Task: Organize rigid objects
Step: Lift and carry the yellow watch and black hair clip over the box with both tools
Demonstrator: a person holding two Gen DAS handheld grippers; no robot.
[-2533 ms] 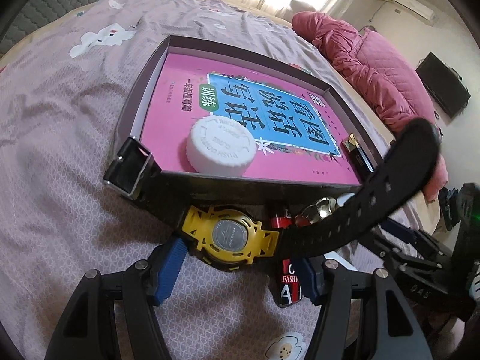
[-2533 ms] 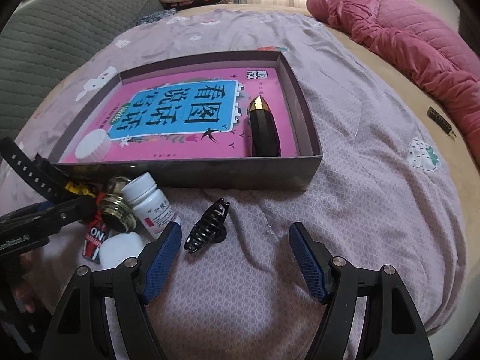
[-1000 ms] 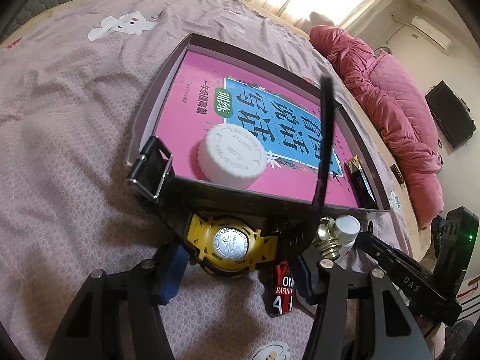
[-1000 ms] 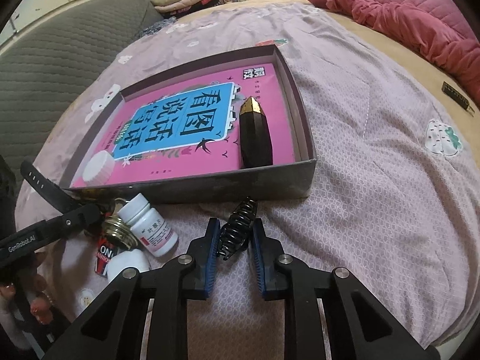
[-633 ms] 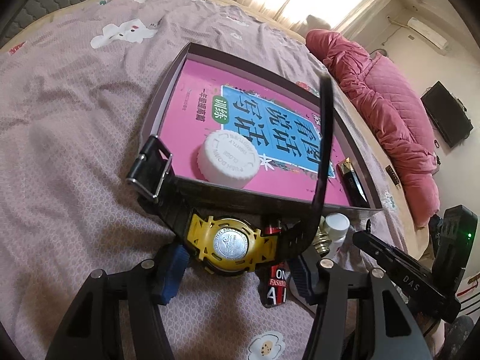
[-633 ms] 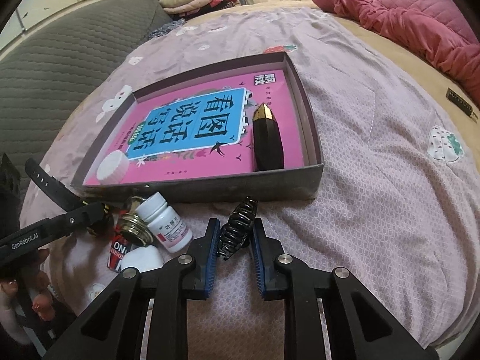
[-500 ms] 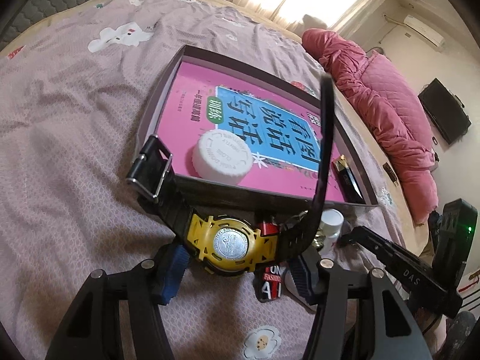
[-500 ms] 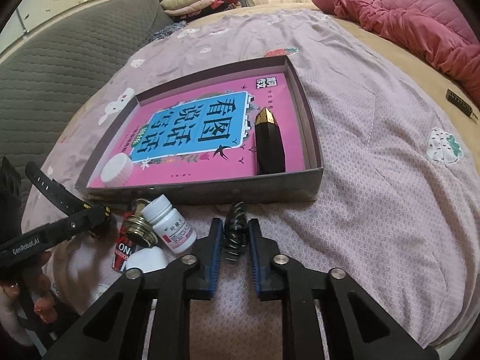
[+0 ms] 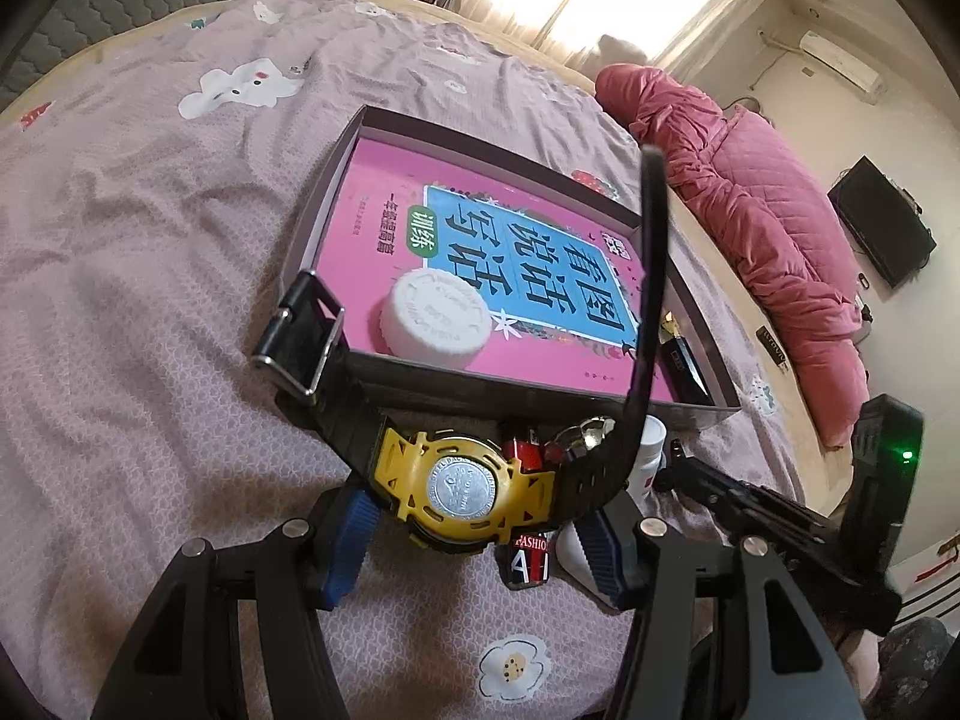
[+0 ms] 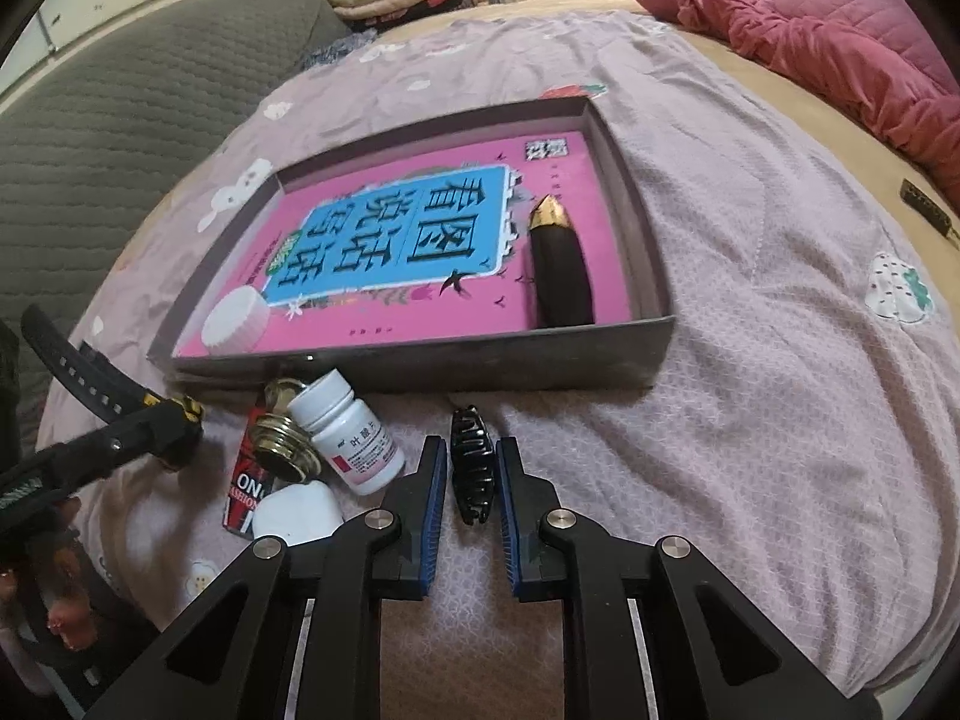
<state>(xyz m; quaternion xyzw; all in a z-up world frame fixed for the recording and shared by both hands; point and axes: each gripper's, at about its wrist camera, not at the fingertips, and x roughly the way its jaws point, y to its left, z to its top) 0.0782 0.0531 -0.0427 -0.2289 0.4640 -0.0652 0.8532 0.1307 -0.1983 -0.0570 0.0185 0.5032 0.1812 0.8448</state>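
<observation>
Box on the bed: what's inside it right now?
The box holds a pink book covering its floor, with a white cap and dark gold-tipped case on top. Anything under the book is hidden.

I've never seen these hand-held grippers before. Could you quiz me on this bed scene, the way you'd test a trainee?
1. True or false: the right gripper is shut on the black plastic hair claw.
2. Which lies inside the shallow dark cardboard box: A) the white pill bottle with a pink label, B) the round white ribbed cap, C) the hair claw?
3. Fill in: the left gripper grips the yellow ___ with black straps.

Key
1. True.
2. B; it rests on the pink book, as does the dark gold-tipped tube.
3. Watch.
</observation>
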